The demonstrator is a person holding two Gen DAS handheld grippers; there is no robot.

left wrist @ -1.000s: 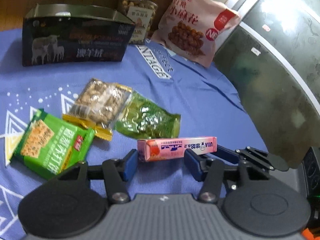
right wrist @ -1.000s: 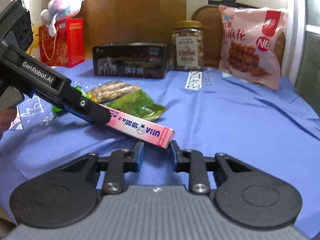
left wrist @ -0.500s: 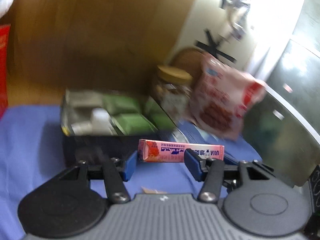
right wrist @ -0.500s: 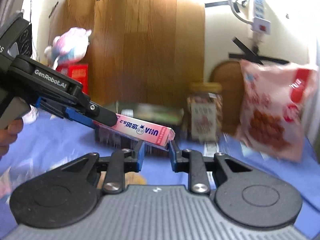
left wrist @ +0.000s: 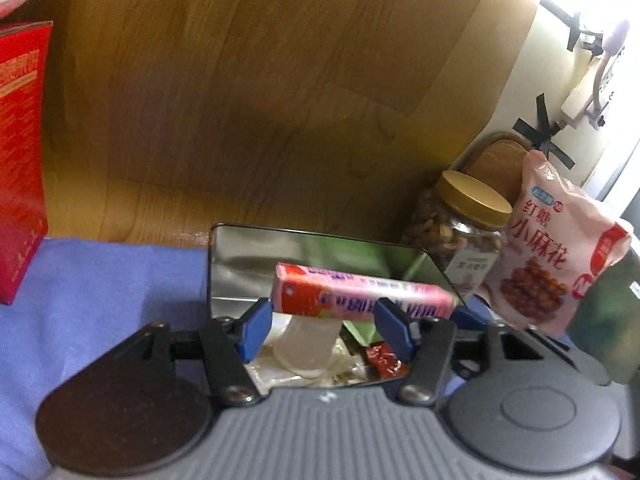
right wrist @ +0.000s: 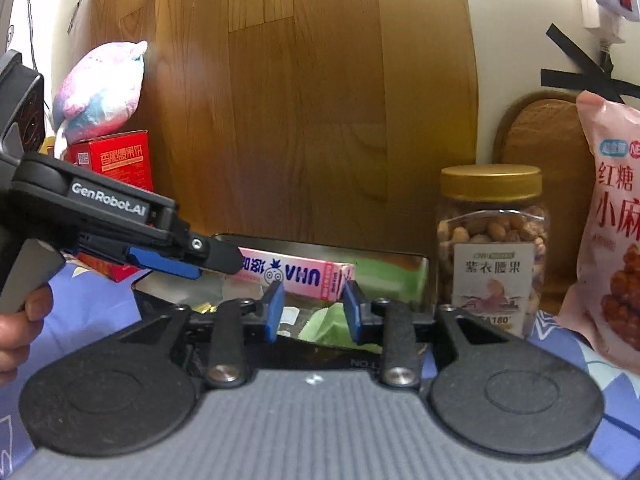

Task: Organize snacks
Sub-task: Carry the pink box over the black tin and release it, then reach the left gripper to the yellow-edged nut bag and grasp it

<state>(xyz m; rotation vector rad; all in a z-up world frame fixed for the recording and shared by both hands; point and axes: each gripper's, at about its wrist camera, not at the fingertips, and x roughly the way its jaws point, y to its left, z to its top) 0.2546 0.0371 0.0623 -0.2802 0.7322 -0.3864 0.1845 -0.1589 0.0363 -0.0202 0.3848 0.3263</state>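
Note:
A long pink candy box (left wrist: 360, 294) is held crosswise over the open dark box (left wrist: 224, 264), which holds green packets and other wrapped snacks. My left gripper (left wrist: 326, 322) grips the pink box near its left end. It shows from the side in the right wrist view (right wrist: 208, 258), shut on the pink box (right wrist: 296, 274). My right gripper (right wrist: 314, 306) is closed on the box's right end, above the open box (right wrist: 392, 276).
A peanut jar with a gold lid (right wrist: 492, 248) and a pink snack bag (right wrist: 616, 232) stand right of the open box. A red carton (left wrist: 20, 160) and a plush toy (right wrist: 102, 88) are at the left. A wooden board stands behind. Blue cloth covers the table.
Both grippers have carried the pink box up from the table and forward to above the open box. The loose packets on the cloth are out of view.

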